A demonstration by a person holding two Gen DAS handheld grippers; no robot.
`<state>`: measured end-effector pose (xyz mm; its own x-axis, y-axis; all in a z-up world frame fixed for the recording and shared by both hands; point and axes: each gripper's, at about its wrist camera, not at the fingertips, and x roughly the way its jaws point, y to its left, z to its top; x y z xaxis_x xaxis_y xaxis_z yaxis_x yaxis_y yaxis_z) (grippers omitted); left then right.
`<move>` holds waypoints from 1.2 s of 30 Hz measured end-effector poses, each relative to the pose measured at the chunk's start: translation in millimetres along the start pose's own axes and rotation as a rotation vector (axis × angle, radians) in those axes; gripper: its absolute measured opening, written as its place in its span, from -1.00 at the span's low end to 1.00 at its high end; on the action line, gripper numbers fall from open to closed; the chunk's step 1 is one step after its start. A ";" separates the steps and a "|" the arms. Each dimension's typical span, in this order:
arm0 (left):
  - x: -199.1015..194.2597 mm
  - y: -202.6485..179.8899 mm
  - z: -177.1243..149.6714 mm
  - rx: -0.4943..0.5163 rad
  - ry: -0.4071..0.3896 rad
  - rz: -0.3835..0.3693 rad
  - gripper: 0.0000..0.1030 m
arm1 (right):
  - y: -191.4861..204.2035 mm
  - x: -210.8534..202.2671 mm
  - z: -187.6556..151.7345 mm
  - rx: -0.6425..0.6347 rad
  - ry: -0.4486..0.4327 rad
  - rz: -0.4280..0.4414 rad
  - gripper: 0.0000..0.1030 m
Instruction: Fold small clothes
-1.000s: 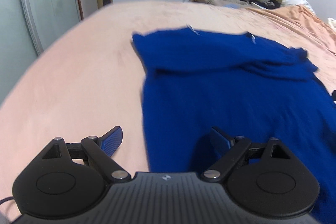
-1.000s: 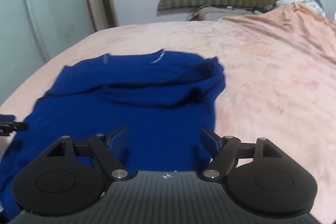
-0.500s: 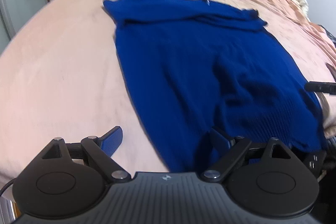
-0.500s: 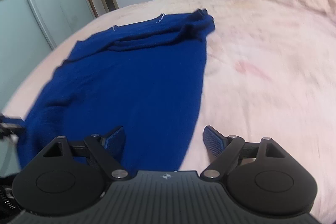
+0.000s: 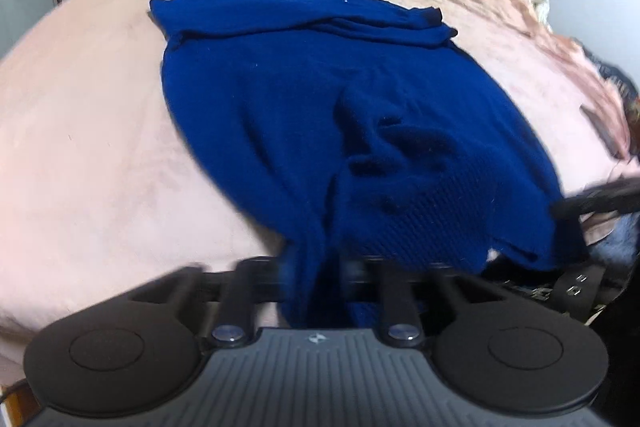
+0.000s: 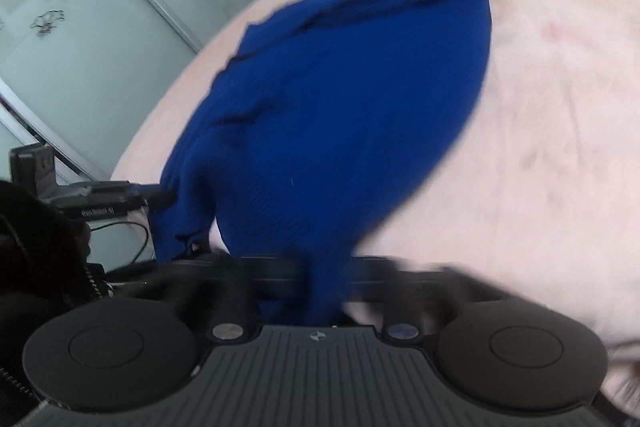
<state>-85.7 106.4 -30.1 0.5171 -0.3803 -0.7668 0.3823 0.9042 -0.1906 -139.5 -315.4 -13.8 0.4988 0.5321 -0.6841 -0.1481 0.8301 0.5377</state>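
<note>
Blue sweater (image 5: 320, 99) — rumpled, hem bunched

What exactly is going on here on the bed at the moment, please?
A person is folding a blue sweater spread on a pink bedspread, with a handheld gripper in each hand. The left gripper and the right gripper are each closing on the near hem, with blue fabric bunched between the jaws. The top is already folded over; the hem has not yet been carried across.
</note>
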 end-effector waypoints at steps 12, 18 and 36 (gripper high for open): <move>-58.2 14.7 19.7 -0.026 -0.216 -0.035 -0.83 | -1.5 -68.0 27.0 0.035 -0.226 0.162 -0.75; -44.6 20.0 32.9 -0.069 -0.240 -0.018 -0.83 | -2.9 -56.0 51.1 0.019 -0.258 0.134 -0.75; -10.8 55.4 152.0 -0.125 -0.271 -0.012 -0.84 | -34.9 -3.9 178.5 0.064 -0.421 0.099 -0.75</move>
<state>46.2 131.1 60.8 0.7053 -0.4138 -0.5757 0.3007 0.9099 -0.2856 16.1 -376.2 58.1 0.7915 0.4831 -0.3742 -0.1658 0.7592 0.6294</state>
